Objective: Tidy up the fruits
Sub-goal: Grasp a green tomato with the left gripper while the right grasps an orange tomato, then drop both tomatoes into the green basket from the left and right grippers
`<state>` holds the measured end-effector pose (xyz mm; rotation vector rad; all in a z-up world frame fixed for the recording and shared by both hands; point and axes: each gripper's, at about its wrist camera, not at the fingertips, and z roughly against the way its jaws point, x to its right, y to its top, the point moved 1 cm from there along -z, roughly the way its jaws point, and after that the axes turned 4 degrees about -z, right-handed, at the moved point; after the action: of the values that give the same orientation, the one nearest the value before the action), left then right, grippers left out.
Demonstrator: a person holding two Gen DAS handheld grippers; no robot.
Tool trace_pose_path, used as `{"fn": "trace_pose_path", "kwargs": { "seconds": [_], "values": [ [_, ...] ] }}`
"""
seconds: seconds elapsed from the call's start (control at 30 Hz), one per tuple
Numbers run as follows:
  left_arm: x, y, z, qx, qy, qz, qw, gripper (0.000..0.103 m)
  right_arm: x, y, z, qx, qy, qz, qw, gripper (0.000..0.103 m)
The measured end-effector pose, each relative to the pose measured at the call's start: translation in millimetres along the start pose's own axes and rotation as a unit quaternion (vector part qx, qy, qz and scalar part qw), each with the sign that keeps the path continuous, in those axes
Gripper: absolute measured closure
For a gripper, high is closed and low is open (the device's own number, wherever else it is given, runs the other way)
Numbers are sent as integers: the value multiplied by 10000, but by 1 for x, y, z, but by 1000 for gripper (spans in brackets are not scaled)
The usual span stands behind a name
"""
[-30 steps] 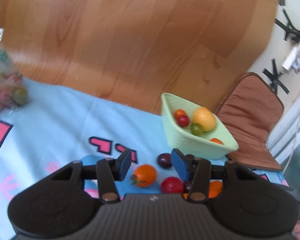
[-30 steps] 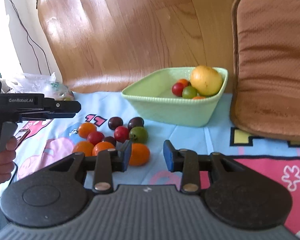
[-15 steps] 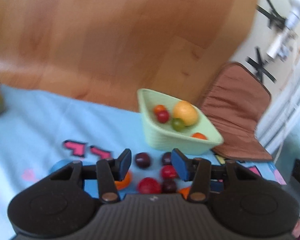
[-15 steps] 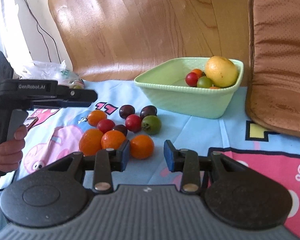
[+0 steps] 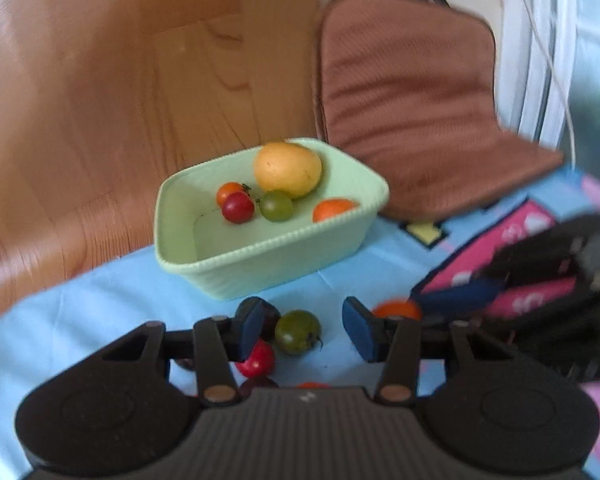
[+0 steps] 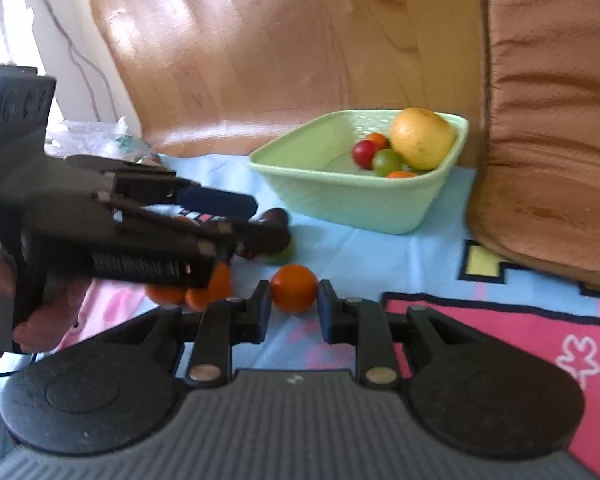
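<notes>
Since a second ago the left gripper (image 6: pixel 256 220) has swung across the fruit pile, so its view now faces the bowl squarely, and the right gripper (image 6: pixel 294 308) has closed its blue pads on the orange tomato (image 6: pixel 294 288) that earlier lay loose in front of it. In the right wrist view the wooden panel (image 6: pixel 240 48) fills the upper middle of the frame and the brown cushion (image 6: pixel 552 120) leans along the right edge. The blue and pink cartoon mat (image 6: pixel 380 256) spreads across the lower half. The pale green bowl (image 6: pixel 340 196) sits right of centre on the mat, holding a large yellow-orange fruit (image 6: pixel 422 138) at its upper right with a red tomato (image 6: pixel 363 154), a green tomato (image 6: pixel 386 162) and small orange ones beside it. The left gripper enters from the left edge, held by a hand (image 6: pixel 32 320) at lower left, and its black body covers much of the loose fruit pile (image 6: pixel 192 292) in the middle left. In the left wrist view its jaws stand partly apart and hold nothing, with a green tomato (image 5: pixel 298 332) seen on the mat between the fingers, a red one (image 5: pixel 256 362) lower left of it and a dark one behind the left pad. The held orange tomato lies at centre of the right view, low on the mat, near the bowl's front wall but not in it.
</notes>
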<state>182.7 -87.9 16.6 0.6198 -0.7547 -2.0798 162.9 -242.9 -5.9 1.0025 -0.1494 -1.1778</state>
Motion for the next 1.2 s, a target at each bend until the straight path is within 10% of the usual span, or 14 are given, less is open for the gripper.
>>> {"fn": "trace_pose_path", "kwargs": {
  "seconds": [0.67,0.77,1.2],
  "values": [
    [15,-9,-6,-7,235,-368,9990,62,24,5,6,268,-349,-442,9981,75],
    [21,-8,-6,74,529,-488,9974,78,22,5,5,270,-360,-397,9982,75],
    [-21,17,38,965,60,616,9934,78,18,22,34,1411,-155,-717,9873,76]
  ]
}}
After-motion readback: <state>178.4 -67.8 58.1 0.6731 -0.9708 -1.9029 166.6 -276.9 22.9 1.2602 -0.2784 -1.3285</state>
